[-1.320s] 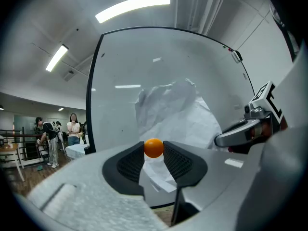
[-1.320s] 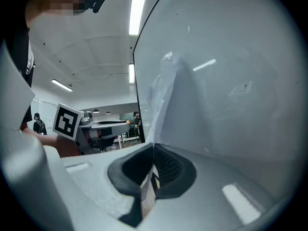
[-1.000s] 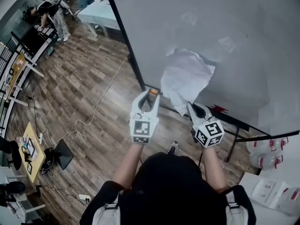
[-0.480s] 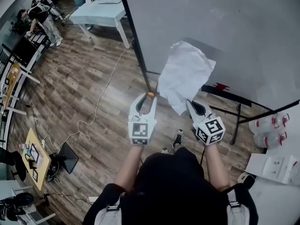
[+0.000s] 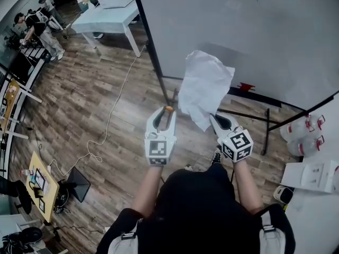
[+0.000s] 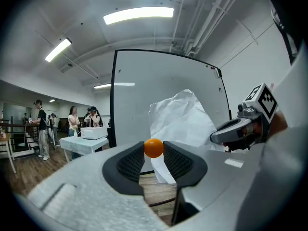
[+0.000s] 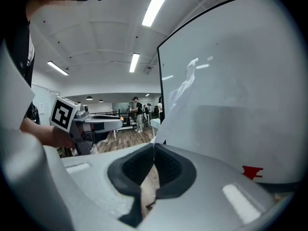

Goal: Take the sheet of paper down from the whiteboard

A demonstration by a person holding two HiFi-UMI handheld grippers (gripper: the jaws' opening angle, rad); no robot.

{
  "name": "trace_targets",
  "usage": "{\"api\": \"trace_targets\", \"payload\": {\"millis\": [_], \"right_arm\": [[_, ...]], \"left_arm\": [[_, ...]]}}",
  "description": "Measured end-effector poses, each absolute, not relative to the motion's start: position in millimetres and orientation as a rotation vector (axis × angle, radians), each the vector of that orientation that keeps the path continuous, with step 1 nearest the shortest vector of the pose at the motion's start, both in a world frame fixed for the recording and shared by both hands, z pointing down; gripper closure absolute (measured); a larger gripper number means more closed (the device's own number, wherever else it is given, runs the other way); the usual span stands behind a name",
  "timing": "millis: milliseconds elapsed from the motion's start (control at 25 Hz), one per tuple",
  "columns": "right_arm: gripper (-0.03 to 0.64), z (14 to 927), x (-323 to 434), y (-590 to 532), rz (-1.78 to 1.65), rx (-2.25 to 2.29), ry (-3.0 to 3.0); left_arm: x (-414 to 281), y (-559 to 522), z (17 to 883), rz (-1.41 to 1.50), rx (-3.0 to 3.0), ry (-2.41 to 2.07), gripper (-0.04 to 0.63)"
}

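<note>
The right gripper (image 7: 153, 149) has its jaws pressed together on the lower corner of the crumpled white sheet of paper (image 5: 205, 88). The sheet stands up from the grip in front of the whiteboard (image 5: 249, 30), near the board's lower left corner and above the wooden floor (image 5: 90, 105). Just beside it, the left gripper (image 5: 166, 114) is clamped on a small orange ball (image 6: 154, 147) held between its jaw tips, clear of the sheet.
</note>
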State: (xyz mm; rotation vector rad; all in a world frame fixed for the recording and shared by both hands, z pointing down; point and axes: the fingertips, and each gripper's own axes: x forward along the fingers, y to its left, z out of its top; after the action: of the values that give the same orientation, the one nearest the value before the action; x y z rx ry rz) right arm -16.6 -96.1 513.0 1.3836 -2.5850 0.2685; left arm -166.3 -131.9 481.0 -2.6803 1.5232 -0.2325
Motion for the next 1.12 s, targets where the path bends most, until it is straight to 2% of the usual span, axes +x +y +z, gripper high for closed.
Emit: {"api": "trace_targets", "payload": {"millis": [1120], "right_arm": [[0.613, 512, 13, -102, 0.208, 1.472, -2.523]], "left_arm": [[-138, -139, 488, -0.242, -2.708, 1.459, 0.462]]}}
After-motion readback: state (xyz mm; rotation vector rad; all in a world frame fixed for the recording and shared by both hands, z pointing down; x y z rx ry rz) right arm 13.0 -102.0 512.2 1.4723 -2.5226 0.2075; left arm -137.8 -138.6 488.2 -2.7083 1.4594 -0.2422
